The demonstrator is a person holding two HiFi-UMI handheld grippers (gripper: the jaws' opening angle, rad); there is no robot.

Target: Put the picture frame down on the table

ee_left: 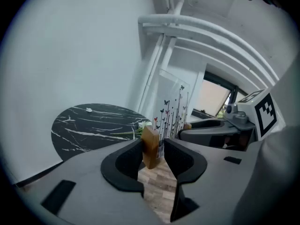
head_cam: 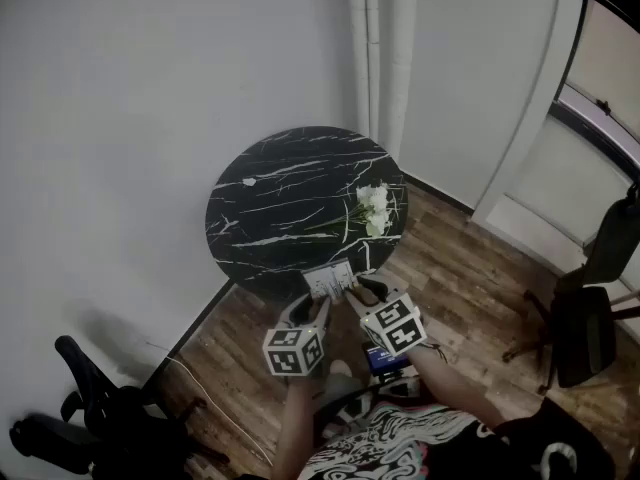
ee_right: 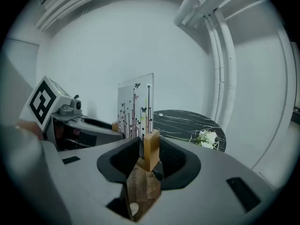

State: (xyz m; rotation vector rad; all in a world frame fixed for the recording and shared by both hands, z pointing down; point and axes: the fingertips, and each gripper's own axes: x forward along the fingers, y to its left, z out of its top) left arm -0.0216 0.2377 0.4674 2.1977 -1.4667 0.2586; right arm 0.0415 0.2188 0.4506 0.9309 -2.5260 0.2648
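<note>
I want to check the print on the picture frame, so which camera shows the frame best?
The right gripper view: the picture frame stands upright, its butterfly print facing the camera. The left gripper view shows it at a slant. The head view shows only a small pale panel from above.

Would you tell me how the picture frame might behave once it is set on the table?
The picture frame looks stiff: a thin clear panel standing straight. It is tall above small wooden feet, so probably tippy. The glossy table may let it slide.
</note>
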